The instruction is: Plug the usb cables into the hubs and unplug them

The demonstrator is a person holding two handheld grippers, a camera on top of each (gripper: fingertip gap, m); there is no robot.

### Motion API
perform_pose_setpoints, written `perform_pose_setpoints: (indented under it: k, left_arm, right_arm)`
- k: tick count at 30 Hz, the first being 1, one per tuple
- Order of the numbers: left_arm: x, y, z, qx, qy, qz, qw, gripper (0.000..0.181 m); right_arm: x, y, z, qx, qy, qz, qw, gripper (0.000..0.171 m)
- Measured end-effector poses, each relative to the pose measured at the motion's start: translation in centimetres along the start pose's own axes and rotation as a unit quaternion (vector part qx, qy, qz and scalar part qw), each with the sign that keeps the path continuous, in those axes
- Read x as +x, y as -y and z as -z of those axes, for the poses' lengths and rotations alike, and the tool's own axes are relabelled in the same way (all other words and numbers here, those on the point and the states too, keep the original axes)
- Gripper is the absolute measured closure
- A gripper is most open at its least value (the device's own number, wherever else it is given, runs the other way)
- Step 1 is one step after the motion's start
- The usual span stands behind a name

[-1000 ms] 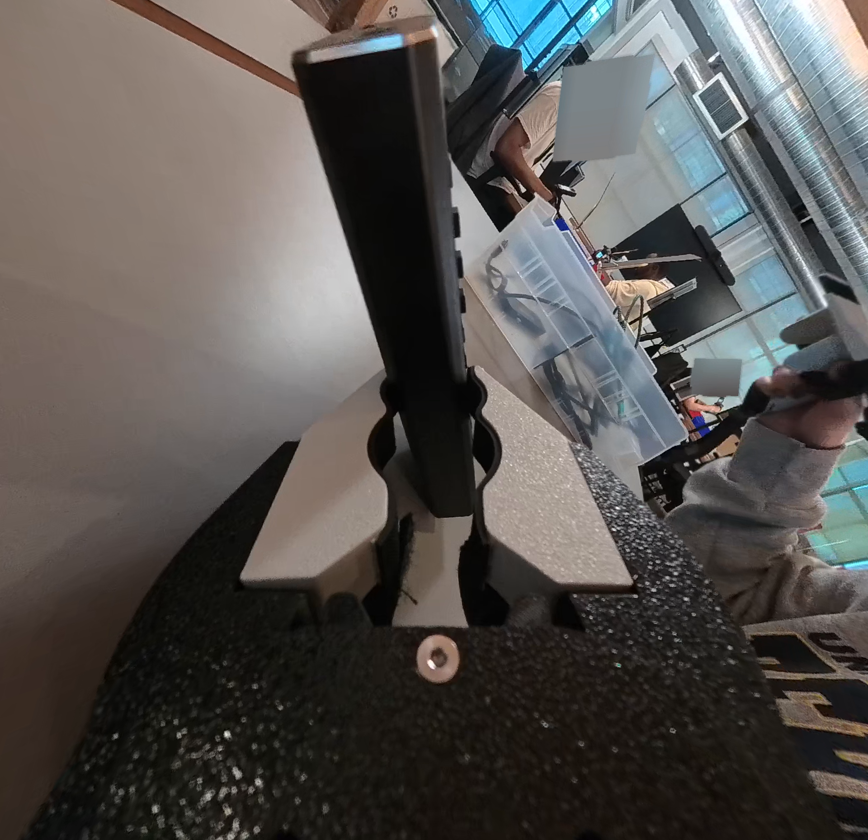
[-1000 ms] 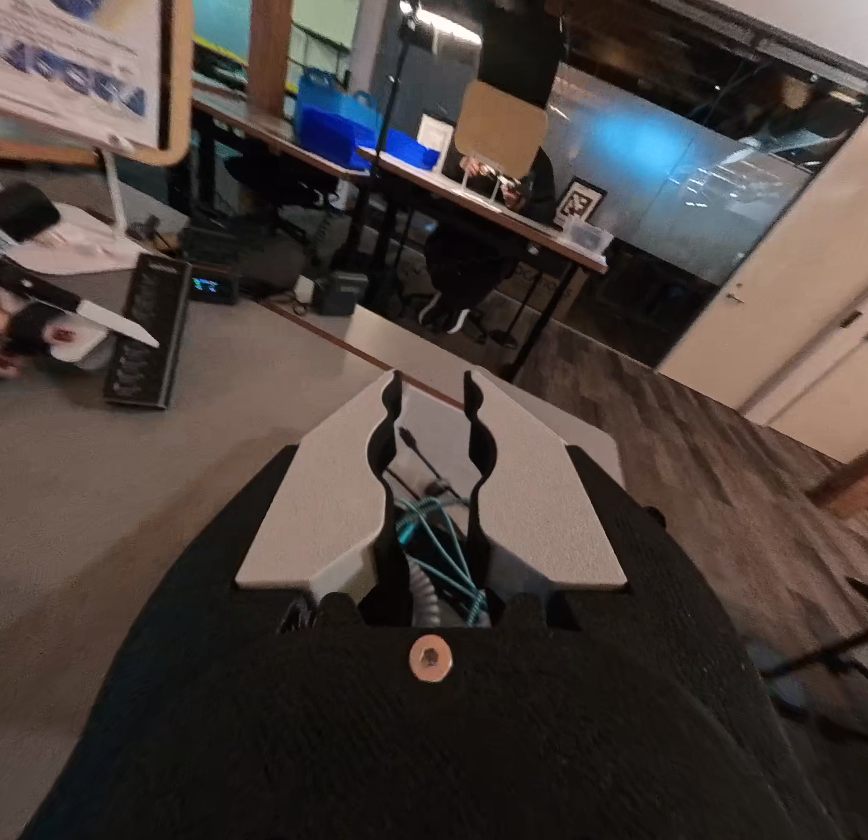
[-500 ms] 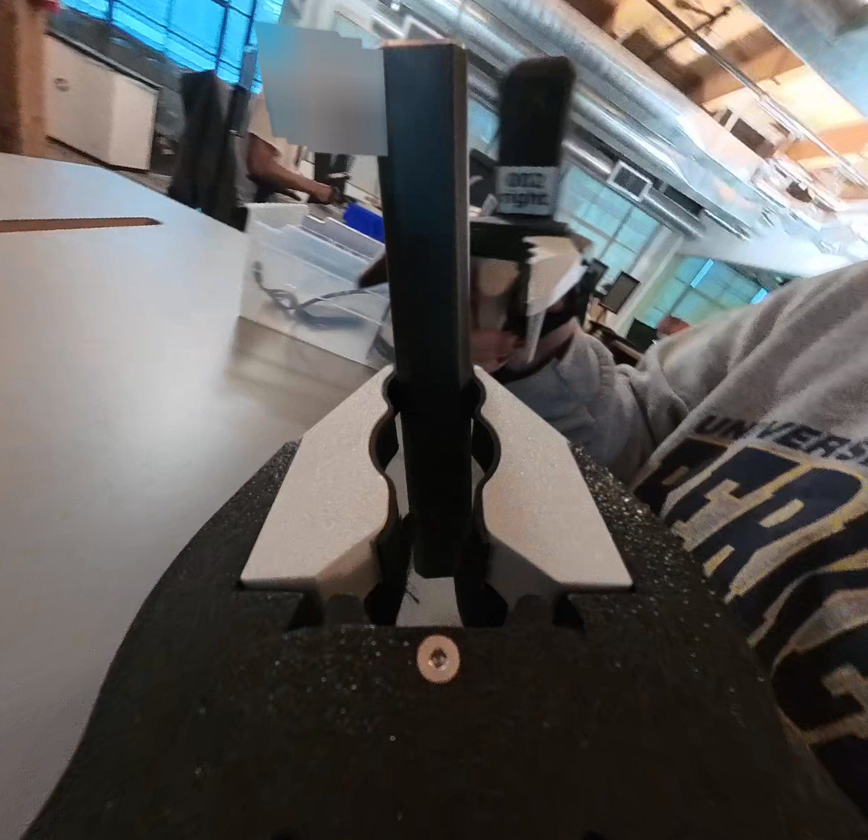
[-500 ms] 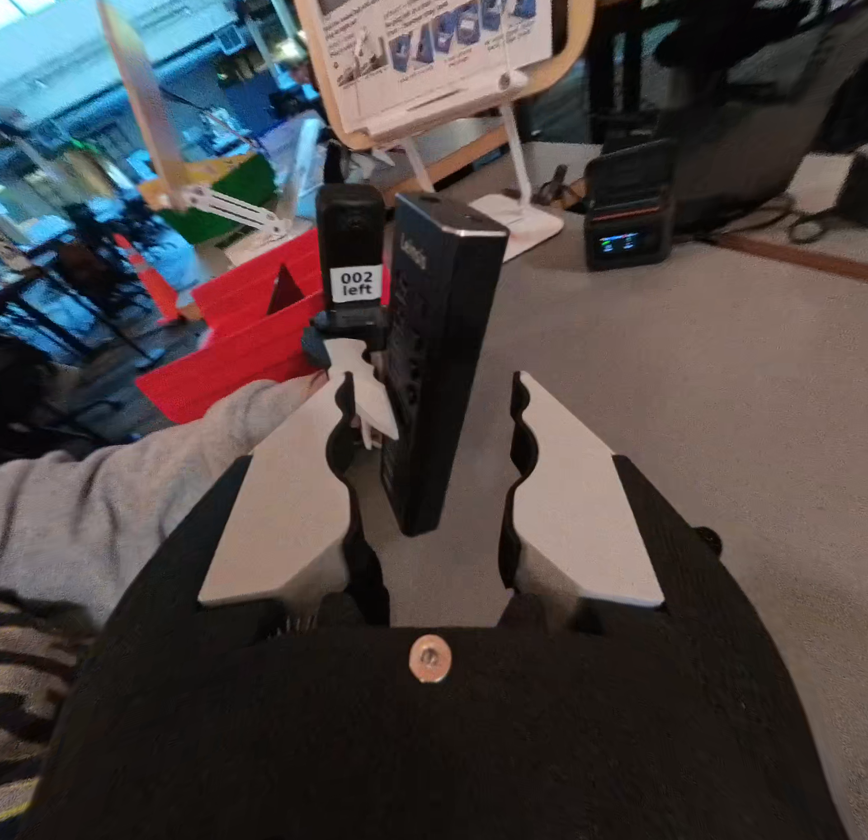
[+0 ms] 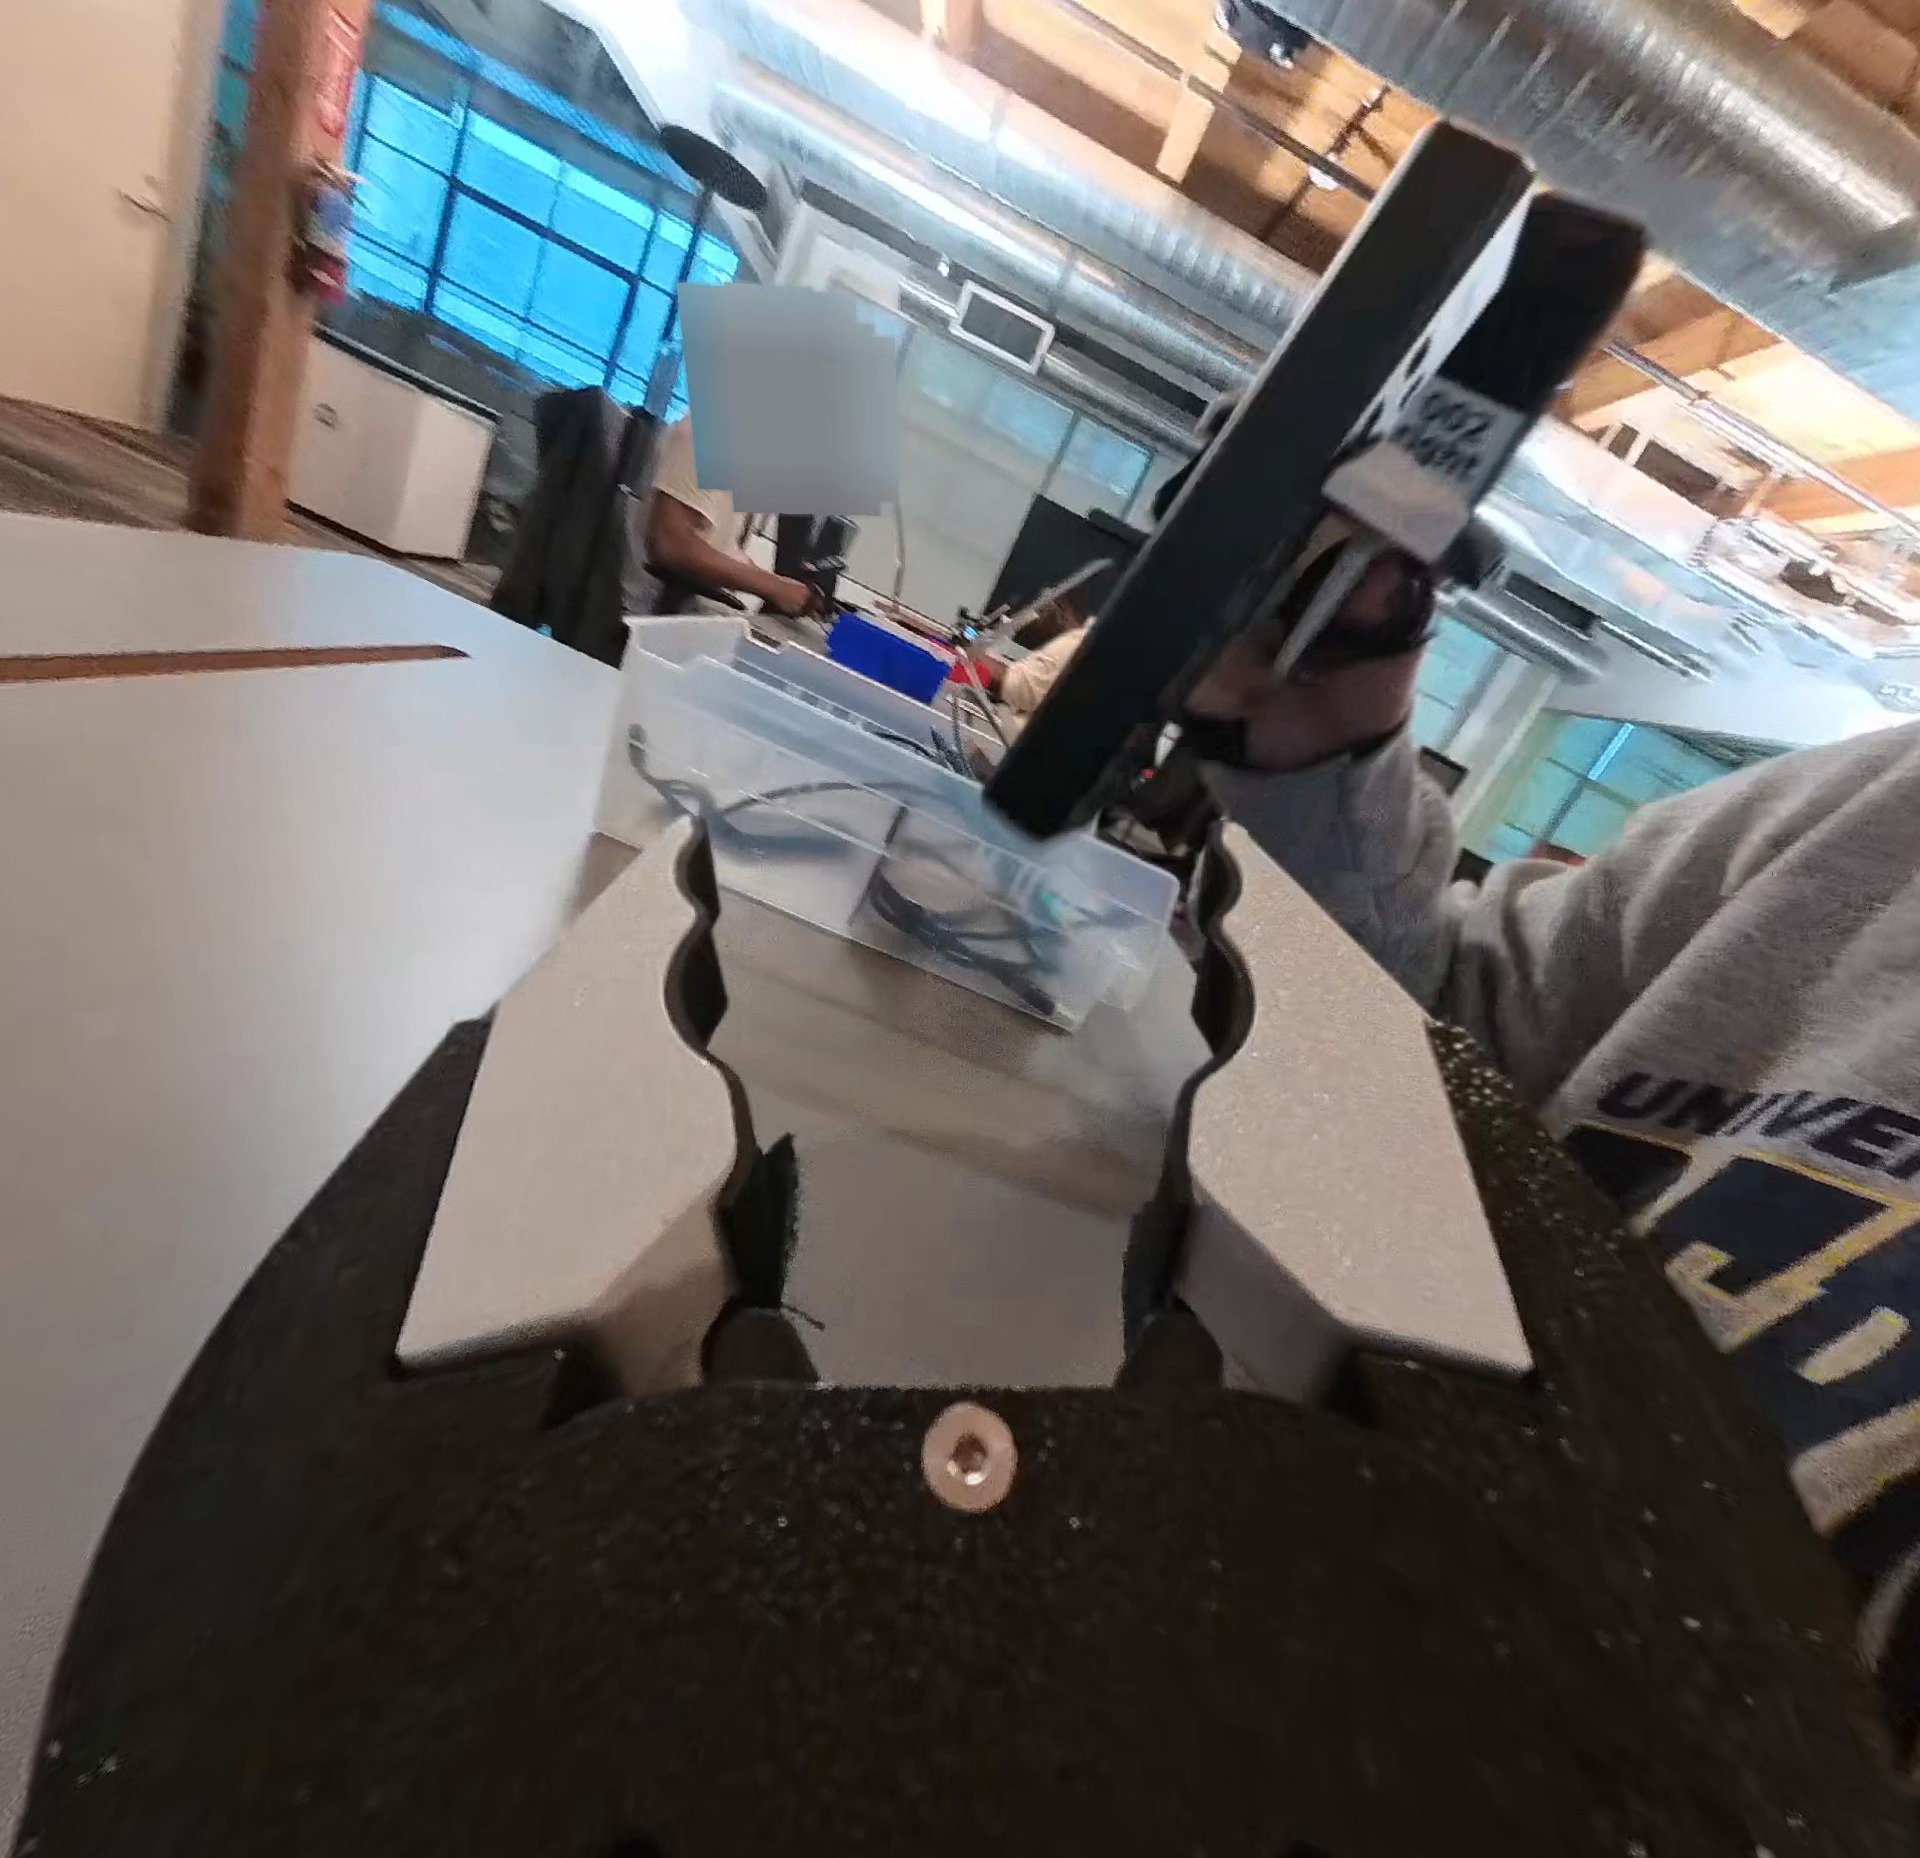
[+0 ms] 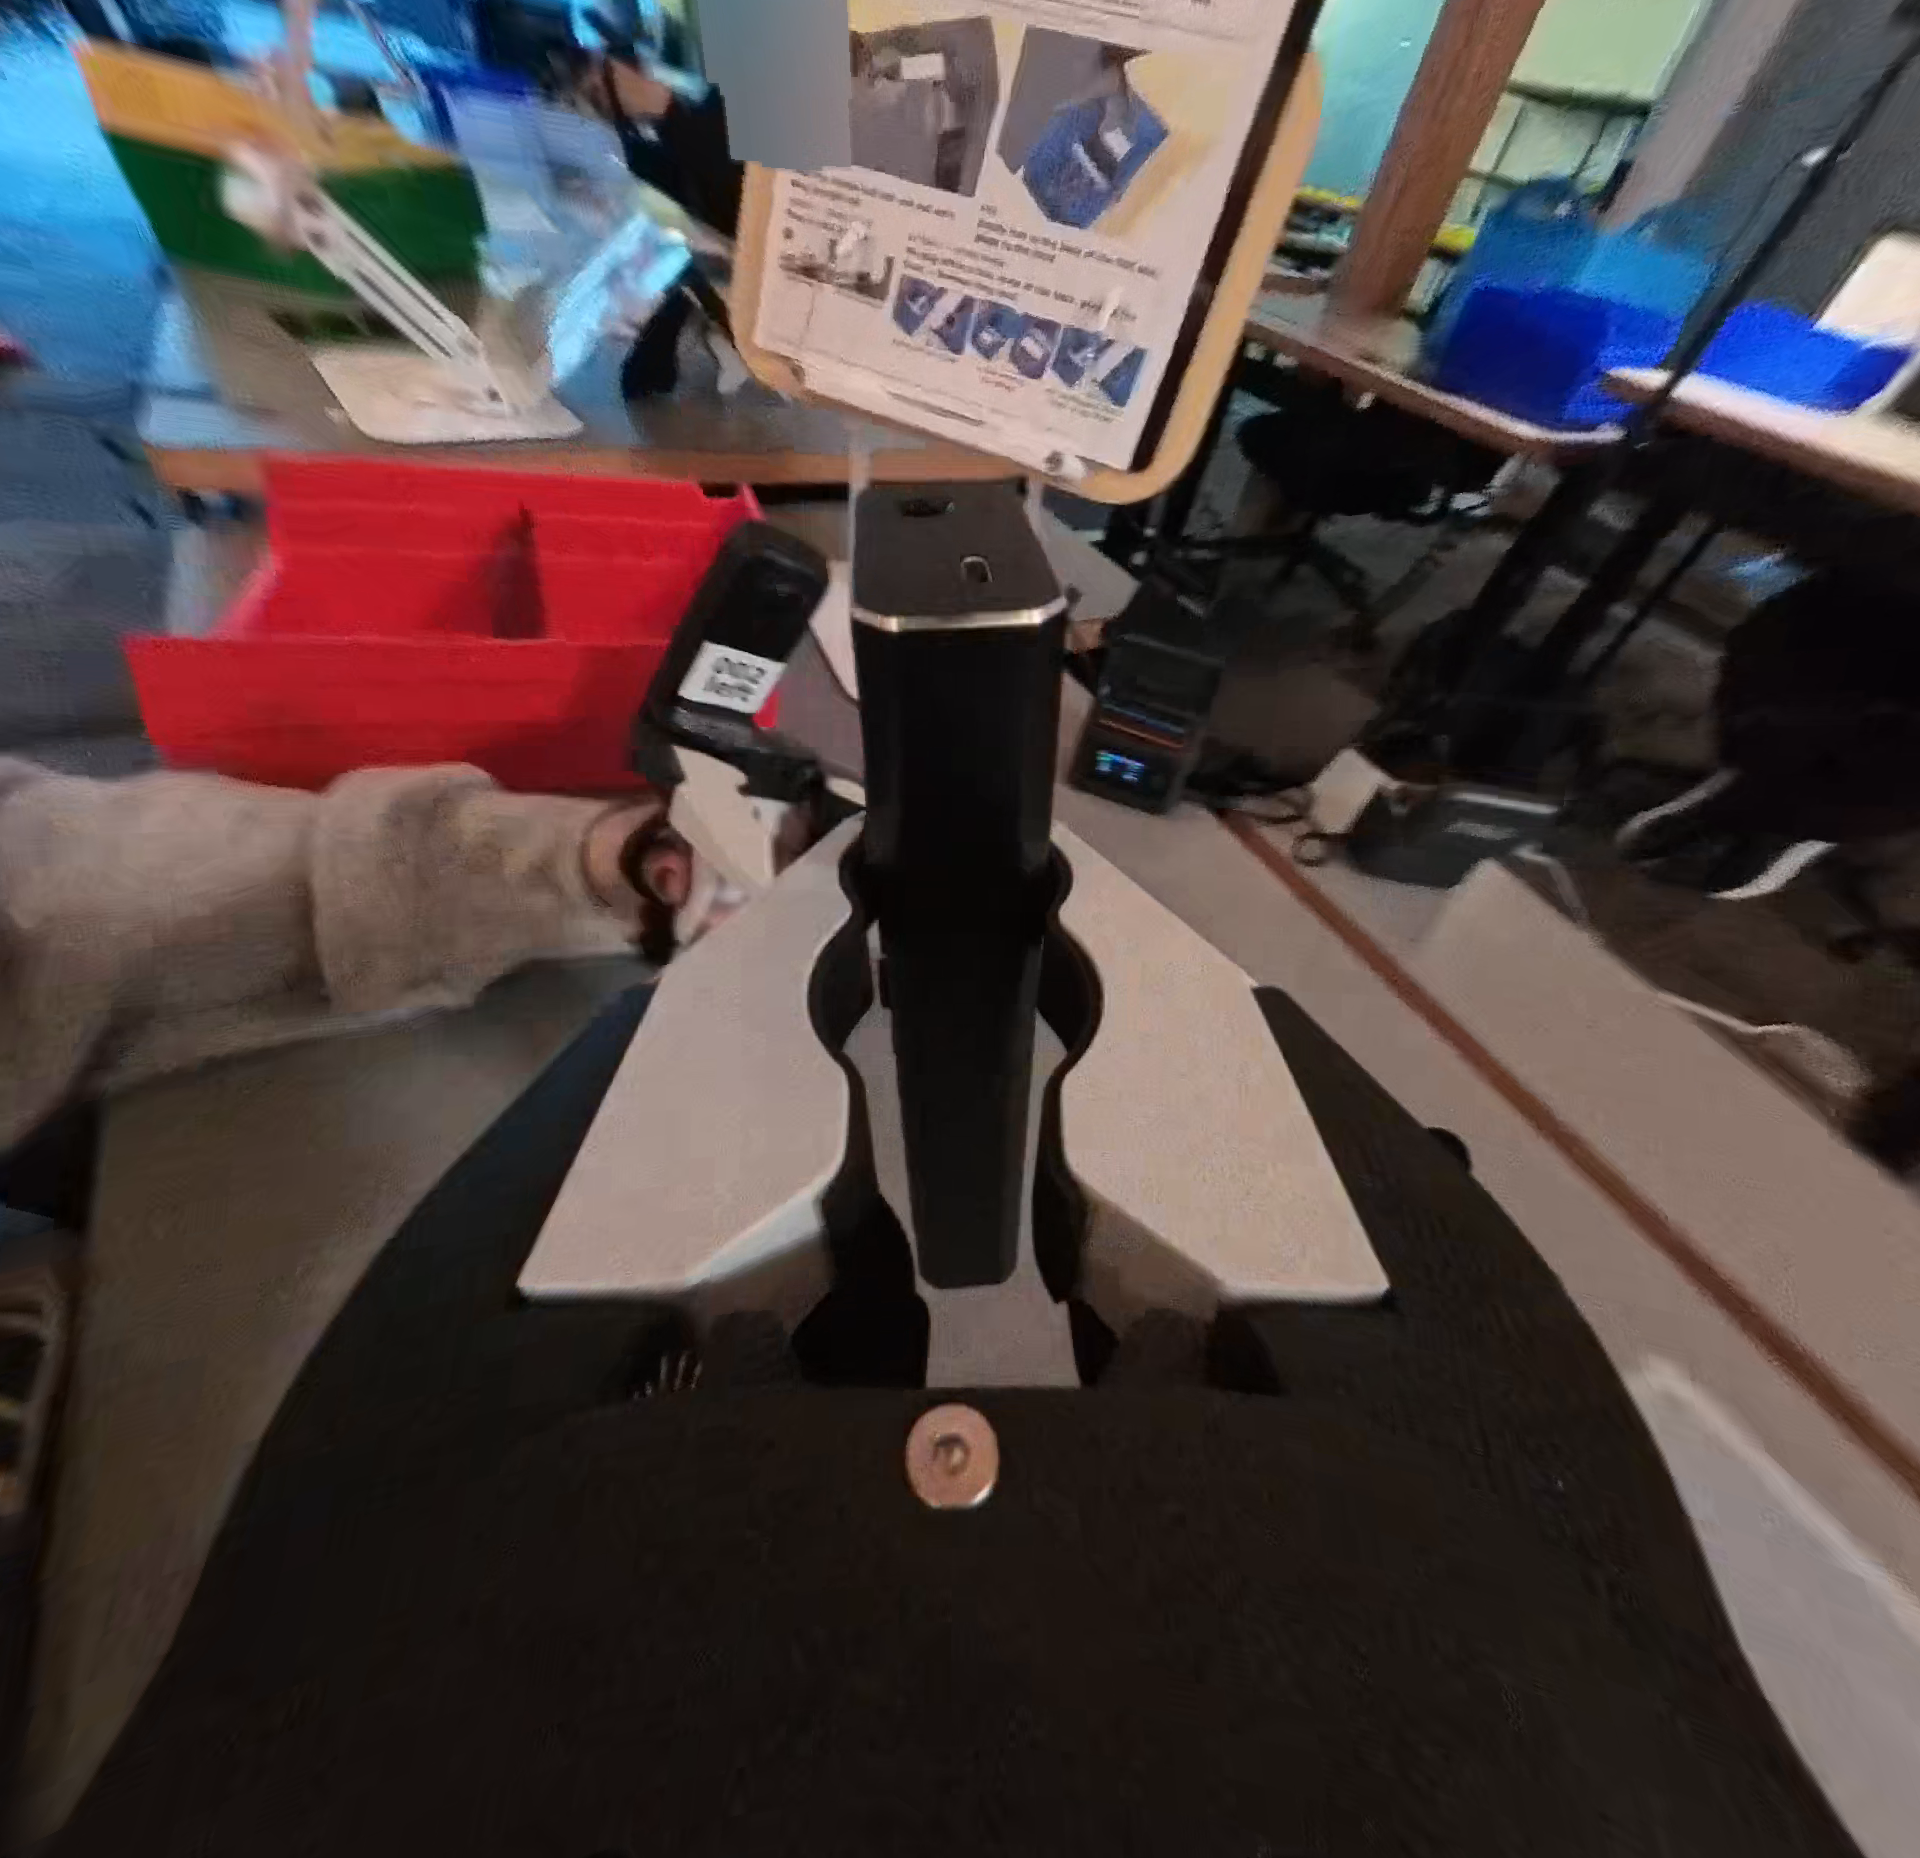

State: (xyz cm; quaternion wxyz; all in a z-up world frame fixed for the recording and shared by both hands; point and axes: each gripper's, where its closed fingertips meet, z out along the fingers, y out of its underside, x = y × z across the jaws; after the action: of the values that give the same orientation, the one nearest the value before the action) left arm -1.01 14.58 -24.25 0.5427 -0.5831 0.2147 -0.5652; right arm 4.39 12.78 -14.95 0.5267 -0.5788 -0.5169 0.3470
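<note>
A long black USB hub (image 6: 956, 728) stands upright between the fingers of my right gripper (image 6: 956, 858), which is shut on its lower part. In the left wrist view the same hub (image 5: 1247, 478) hangs tilted at the upper right, above the table. My left gripper (image 5: 956, 852) is open and empty, just below and apart from the hub's lower end. In the right wrist view the left gripper's pale fingers (image 6: 727, 821) show to the left of the hub, beside it. Black USB cables (image 5: 966, 925) lie in a clear plastic box (image 5: 1132, 894) on the grey table (image 5: 260, 821).
A red divided bin (image 6: 416, 655) stands behind the left arm's grey sleeve (image 6: 260, 894). An instruction board on a stand (image 6: 1039, 198) is behind the hub, and a small black device with a lit display (image 6: 1132, 738) sits by the table's far edge. A person sits at a desk behind the box.
The hub has passed from my left gripper to my right one. The left gripper opened and let it go. The right gripper swung over and shut on it.
</note>
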Motion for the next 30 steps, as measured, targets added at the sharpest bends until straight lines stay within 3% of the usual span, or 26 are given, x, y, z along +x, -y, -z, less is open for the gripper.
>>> perform_pose_setpoints:
  k: [2, 4, 9, 11, 13, 18, 22, 24, 27, 30]
  left_arm:
    - [-0.5, 0.5, 0.4, 0.014, 0.017, -0.003, 1.0, 0.093]
    - [-1.0, 0.6, 0.6, 0.02, 0.028, 0.003, 0.999, 0.096]
    - [-2.1, 0.0, 0.8, 0.013, 0.046, 0.013, 0.999, 0.099]
    - [-2.5, -0.1, 1.0, 0.012, 0.055, 0.013, 0.998, 0.098]
    - [-2.6, 0.1, 1.3, 0.019, 0.056, 0.017, 0.998, 0.099]
    - [-3.0, 0.8, 2.1, 0.046, 0.057, 0.036, 0.997, 0.1]
    - [-3.2, 0.9, 2.2, 0.051, 0.059, 0.046, 0.996, 0.099]
    - [-3.3, 0.8, 2.1, 0.047, 0.061, 0.048, 0.996, 0.099]
    - [-3.6, 0.7, 2.1, 0.046, 0.068, 0.052, 0.995, 0.097]
    - [-3.9, 0.8, 2.3, 0.05, 0.08, 0.051, 0.994, 0.094]
  right_arm:
    - [2.7, 1.1, 2.8, -0.06, -0.049, 0.09, 0.993, 0.146]
    - [7.1, 0.3, 4.8, -0.17, -0.092, 0.179, 0.965, 0.145]
    - [18.0, -10.3, 9.6, -0.506, -0.077, 0.248, 0.822, 0.145]
    - [19.9, -14.7, 11.2, -0.593, -0.04, 0.241, 0.767, 0.145]
    - [20.5, -18.1, 11.8, -0.639, 0.001, 0.223, 0.736, 0.145]
    - [19.7, -22.5, 10.1, -0.663, 0.051, 0.186, 0.724, 0.145]
    - [19.6, -24.7, 9.8, -0.687, 0.041, 0.163, 0.707, 0.144]
    - [20.3, -24.8, 10.1, -0.688, 0.015, 0.16, 0.707, 0.125]
    - [21.6, -22.3, 10.2, -0.65, -0.052, 0.144, 0.744, 0.104]
    - [23.1, -17.3, 11.5, -0.566, -0.179, 0.141, 0.792, 0.1]
